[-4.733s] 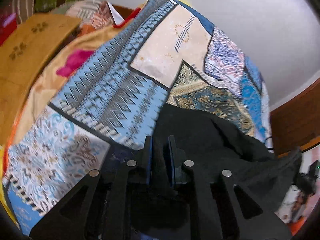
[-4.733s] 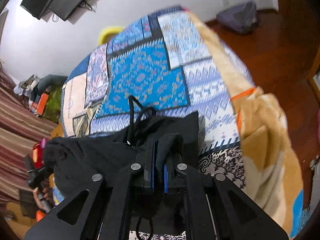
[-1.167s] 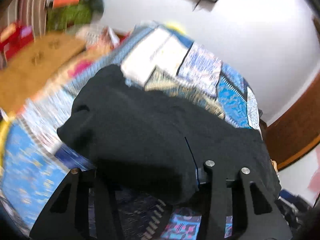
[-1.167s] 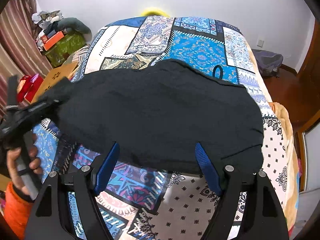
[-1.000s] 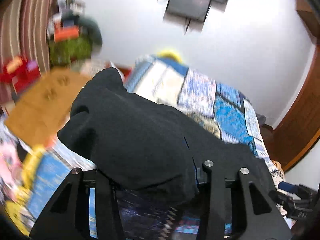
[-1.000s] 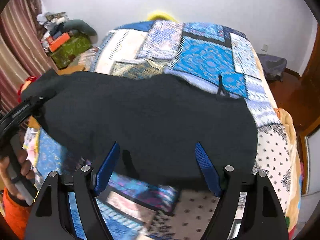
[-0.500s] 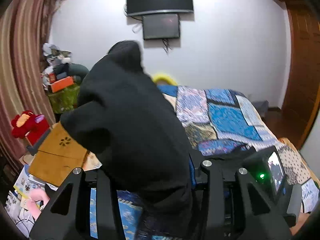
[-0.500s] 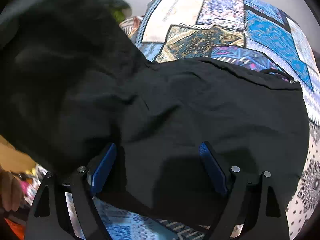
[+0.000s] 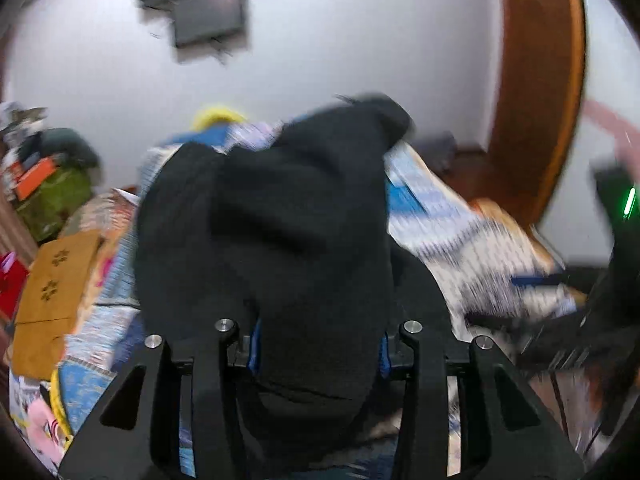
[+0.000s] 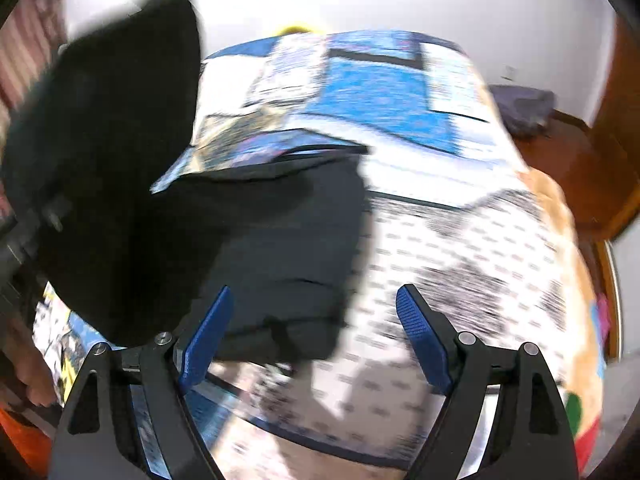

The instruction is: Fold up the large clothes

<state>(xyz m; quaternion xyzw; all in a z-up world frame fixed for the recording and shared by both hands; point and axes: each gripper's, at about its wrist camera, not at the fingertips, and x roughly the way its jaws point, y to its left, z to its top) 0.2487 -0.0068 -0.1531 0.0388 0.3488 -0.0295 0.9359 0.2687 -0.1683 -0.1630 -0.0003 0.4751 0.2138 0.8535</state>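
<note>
While the left tool (image 9: 316,354) carries a bunched end of the black garment (image 10: 280,240) between spread fingers, the right tool (image 10: 312,336) hovers gaping over its remainder on the bed (image 10: 460,220).

Your garment (image 10: 280,240) is plain black all over. The bedspread (image 10: 380,92) under it is a patchwork of bright blue, white and black-dotted white panels, and your gripper pads (image 10: 208,336) are blue.
</note>
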